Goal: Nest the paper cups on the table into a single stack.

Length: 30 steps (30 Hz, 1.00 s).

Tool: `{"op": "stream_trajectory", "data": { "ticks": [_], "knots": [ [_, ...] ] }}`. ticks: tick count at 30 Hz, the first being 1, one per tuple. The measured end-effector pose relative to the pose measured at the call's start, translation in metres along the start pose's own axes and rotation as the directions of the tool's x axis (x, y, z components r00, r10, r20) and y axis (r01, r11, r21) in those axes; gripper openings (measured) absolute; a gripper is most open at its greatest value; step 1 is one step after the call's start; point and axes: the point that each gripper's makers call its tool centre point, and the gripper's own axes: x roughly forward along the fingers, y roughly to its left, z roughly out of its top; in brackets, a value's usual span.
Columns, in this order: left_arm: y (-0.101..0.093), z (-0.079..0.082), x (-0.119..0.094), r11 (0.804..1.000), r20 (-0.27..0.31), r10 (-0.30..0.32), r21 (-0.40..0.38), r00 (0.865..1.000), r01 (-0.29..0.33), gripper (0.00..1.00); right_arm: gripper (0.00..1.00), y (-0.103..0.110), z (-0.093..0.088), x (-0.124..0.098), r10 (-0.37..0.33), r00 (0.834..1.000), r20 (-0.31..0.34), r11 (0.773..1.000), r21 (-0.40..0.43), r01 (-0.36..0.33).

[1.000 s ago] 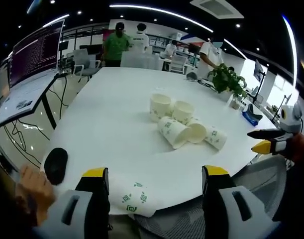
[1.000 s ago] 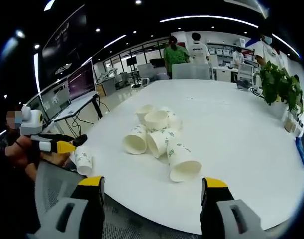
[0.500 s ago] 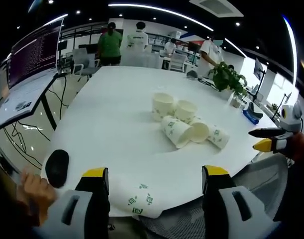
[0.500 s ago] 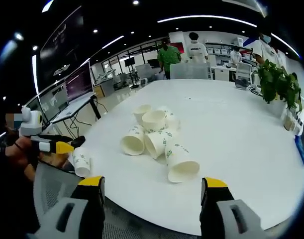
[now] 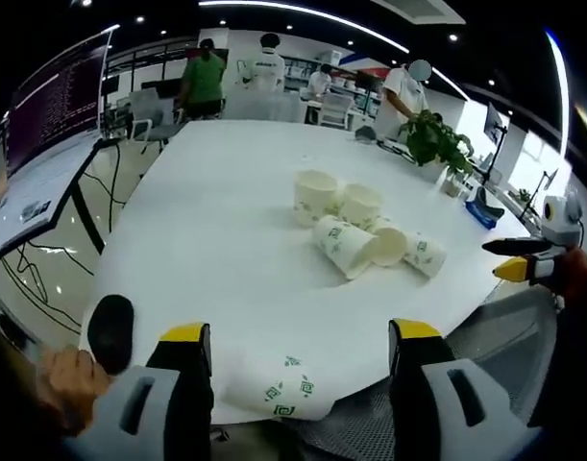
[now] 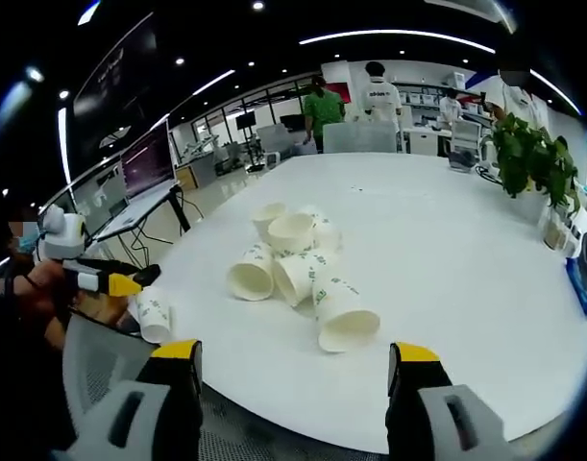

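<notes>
Left tongs [image 5: 293, 370] stood released in the left gripper view, jaws wide apart, with one paper cup [image 5: 279, 392] lying on its side between them at the near edge of the white bench [image 5: 207, 240]. Beyond that cup, mid-bench, lay the cup cluster [image 5: 362, 229]: two upright, three tipped over and touching. A black mouse [image 5: 110, 327] sat left of the near cup. Right tongs [image 5: 512, 261] reached in past the bench's right edge.

Right tongs [image 6: 293, 370] were likewise released in the right gripper view, jaws spread and holding nothing, just short of the bench [image 6: 447, 250] edge. The cluster [image 6: 298, 269] lay ahead of them. Left of it, the left tongs [image 6: 110, 280] hovered beside the lone cup [image 6: 154, 317]; I cannot tell whether they touched it.
</notes>
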Motion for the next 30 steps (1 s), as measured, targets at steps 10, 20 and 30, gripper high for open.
{"op": "stream_trajectory", "data": {
  "ticks": [10,20,30],
  "knots": [
    [0.005,-0.023,0.011,0.999,-0.124,-0.039,0.003,0.992,0.039,0.71,0.80,-0.004,-0.003,0.002,-0.005,1.000,0.001,1.000,0.004,0.005],
    [0.001,-0.044,0.019,0.995,-0.232,-0.094,0.005,0.968,0.097,0.53,0.80,0.000,0.000,-0.002,-0.008,1.000,0.000,1.000,0.003,0.008],
    [-0.024,-0.049,0.018,0.985,-0.253,-0.169,-0.010,0.953,0.172,0.22,0.80,0.002,-0.001,-0.001,-0.002,1.000,-0.004,1.000,0.002,0.002]
  ]
}}
